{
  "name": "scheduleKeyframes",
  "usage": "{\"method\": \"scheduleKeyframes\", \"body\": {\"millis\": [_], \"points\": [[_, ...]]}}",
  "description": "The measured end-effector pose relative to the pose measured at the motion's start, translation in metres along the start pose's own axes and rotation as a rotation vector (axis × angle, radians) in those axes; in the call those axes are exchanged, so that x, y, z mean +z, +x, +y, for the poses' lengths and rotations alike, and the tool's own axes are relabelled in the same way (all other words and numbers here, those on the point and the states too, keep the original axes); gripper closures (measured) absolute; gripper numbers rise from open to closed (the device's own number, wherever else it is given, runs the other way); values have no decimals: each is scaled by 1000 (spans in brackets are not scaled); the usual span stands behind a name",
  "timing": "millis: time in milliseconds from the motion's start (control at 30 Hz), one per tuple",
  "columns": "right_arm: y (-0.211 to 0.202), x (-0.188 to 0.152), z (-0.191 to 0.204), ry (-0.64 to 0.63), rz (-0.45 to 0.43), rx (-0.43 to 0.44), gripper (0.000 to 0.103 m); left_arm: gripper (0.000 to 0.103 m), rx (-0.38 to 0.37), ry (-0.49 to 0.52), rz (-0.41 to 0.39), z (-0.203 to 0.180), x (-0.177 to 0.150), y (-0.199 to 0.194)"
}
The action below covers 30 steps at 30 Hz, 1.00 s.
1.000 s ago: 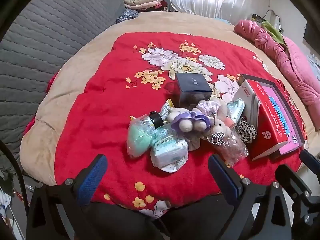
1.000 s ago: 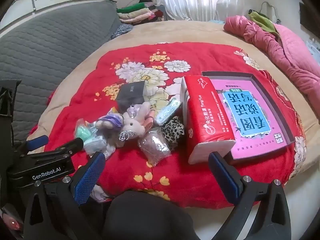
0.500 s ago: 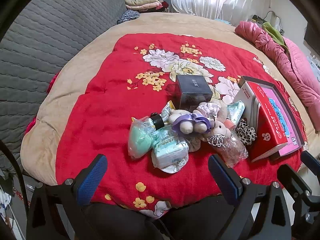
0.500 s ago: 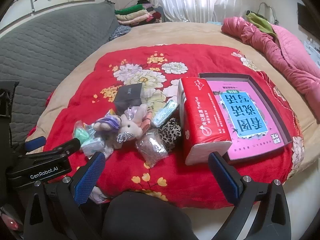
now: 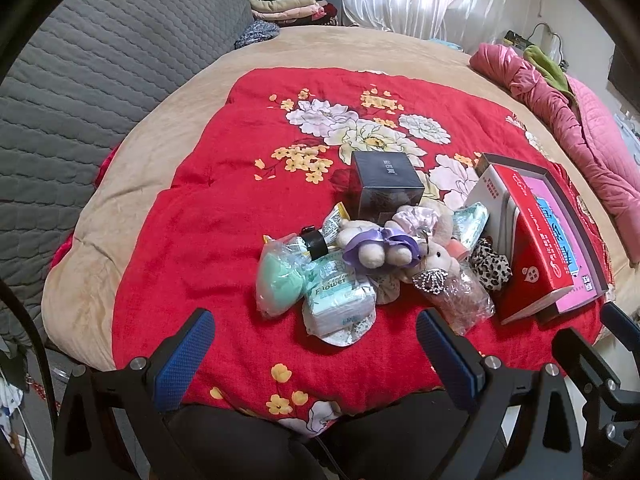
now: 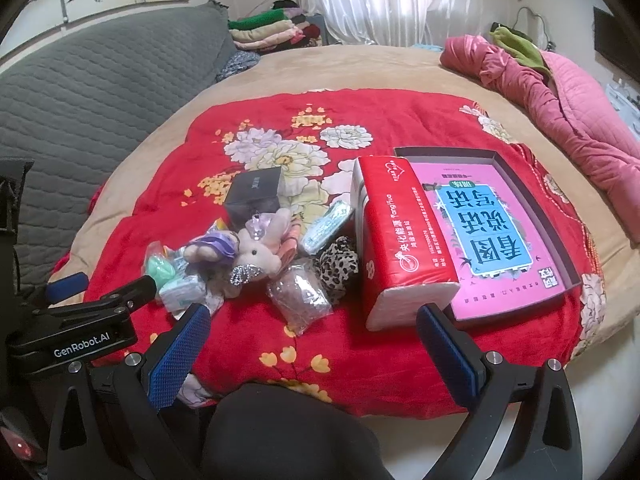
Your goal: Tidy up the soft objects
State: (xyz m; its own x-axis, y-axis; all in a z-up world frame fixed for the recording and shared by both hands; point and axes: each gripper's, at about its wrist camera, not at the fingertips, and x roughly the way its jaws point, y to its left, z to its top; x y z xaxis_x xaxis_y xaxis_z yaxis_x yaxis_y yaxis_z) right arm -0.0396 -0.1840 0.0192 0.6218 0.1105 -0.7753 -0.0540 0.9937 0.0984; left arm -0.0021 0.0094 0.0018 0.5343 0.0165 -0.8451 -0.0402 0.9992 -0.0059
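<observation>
A heap of soft things lies on the red flowered blanket (image 5: 208, 240): a mint sponge in a bag (image 5: 278, 280), a tissue pack (image 5: 340, 300), plush toys (image 5: 376, 244), a leopard scrunchie (image 5: 490, 266) and a clear bag (image 5: 460, 300). The heap also shows in the right wrist view, with the plush rabbit (image 6: 260, 254) in its middle. My left gripper (image 5: 316, 356) is open and empty, just short of the heap. My right gripper (image 6: 312, 354) is open and empty, in front of the clear bag (image 6: 300, 296) and the red tissue pack (image 6: 396, 236).
A dark box (image 5: 386, 184) stands behind the heap. A flat box with a pink printed sheet (image 6: 488, 232) lies right of the red tissue pack. A pink quilt (image 6: 560, 88) lies at the far right. A grey padded headboard (image 5: 80, 80) is at the left.
Both grippers have eased slightly toward the heap and tilted a little. Nothing on the blanket has moved, and both stay open.
</observation>
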Motion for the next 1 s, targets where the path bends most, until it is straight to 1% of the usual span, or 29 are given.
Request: {"method": "scheduleKeyframes", "body": {"millis": [633, 867, 1000], "points": [[1, -1, -3, 3, 1, 2, 0, 2, -2, -8, 1, 0, 0, -4], [6, -2, -2, -4, 8, 4, 0, 2, -8, -15, 14, 2, 1, -1], [12, -2, 2, -15, 22, 12, 0, 2, -4, -30, 33, 11, 3, 9]]}}
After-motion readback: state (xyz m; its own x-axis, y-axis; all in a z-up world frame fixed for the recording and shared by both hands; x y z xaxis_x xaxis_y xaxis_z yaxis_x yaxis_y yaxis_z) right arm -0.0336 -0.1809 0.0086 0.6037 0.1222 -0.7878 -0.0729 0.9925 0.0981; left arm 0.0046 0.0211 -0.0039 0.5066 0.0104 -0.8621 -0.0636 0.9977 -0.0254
